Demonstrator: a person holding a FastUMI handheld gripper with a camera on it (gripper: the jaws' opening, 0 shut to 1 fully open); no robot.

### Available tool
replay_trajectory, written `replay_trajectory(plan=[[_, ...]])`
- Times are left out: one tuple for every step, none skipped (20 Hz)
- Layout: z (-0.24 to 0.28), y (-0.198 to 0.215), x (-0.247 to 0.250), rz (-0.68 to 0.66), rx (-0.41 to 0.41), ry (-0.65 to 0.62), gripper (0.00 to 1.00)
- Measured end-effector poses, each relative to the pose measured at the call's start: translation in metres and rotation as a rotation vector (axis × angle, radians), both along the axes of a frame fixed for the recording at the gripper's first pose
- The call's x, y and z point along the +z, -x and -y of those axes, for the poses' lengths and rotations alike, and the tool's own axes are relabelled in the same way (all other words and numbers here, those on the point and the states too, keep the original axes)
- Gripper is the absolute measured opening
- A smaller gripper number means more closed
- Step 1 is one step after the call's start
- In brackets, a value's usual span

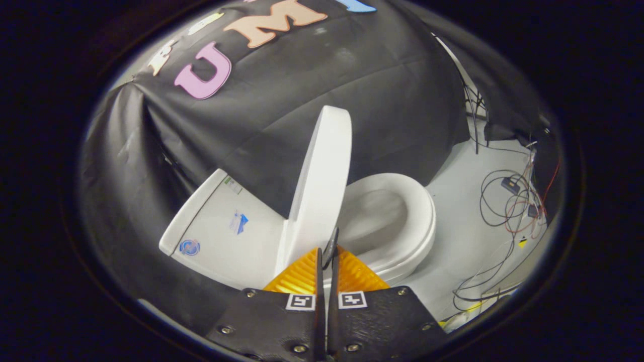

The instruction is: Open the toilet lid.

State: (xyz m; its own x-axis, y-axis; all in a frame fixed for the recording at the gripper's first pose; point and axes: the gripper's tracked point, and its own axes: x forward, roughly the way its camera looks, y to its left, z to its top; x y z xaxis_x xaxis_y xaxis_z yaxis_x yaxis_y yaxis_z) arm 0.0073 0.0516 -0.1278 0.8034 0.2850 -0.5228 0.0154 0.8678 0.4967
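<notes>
A white toilet stands against the black cloth wall. Its lid point(322, 186) is raised and stands almost upright, leaning back toward the tank point(221, 231). The white seat point(422, 221) lies flat around the bowl, to the right of the lid. My gripper point(329, 251) is shut, its two fingers pressed together with nothing visible between them. The fingertips sit just in front of the lid's lower edge, near the hinge end of the seat; I cannot tell whether they touch the lid.
Grey floor point(463, 236) spreads to the right of the toilet. Loose black and red cables point(508, 206) with small boxes lie on it at the far right. The black cloth wall point(382, 100) hangs close behind the toilet.
</notes>
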Motion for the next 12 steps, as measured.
replay_trajectory(plan=[[-0.004,0.001,0.002,0.005,0.008,0.014,0.02],[-0.008,0.001,0.003,0.012,0.017,0.029,0.02],[-0.010,0.002,0.005,0.023,0.023,0.040,0.02],[-0.012,0.001,0.009,0.034,0.029,0.049,0.02],[-0.014,0.002,0.012,0.048,0.033,0.047,0.02],[-0.017,0.001,0.014,0.055,0.035,0.037,0.02],[-0.019,0.002,0.016,0.062,0.040,0.031,0.02],[-0.021,0.002,0.019,0.068,0.044,0.031,0.02],[-0.023,0.002,0.021,0.076,0.049,0.034,0.03],[-0.025,0.002,0.023,0.086,0.057,0.046,0.02],[-0.028,0.003,0.027,0.095,0.066,0.058,0.02],[-0.030,0.003,0.029,0.107,0.076,0.072,0.02]])
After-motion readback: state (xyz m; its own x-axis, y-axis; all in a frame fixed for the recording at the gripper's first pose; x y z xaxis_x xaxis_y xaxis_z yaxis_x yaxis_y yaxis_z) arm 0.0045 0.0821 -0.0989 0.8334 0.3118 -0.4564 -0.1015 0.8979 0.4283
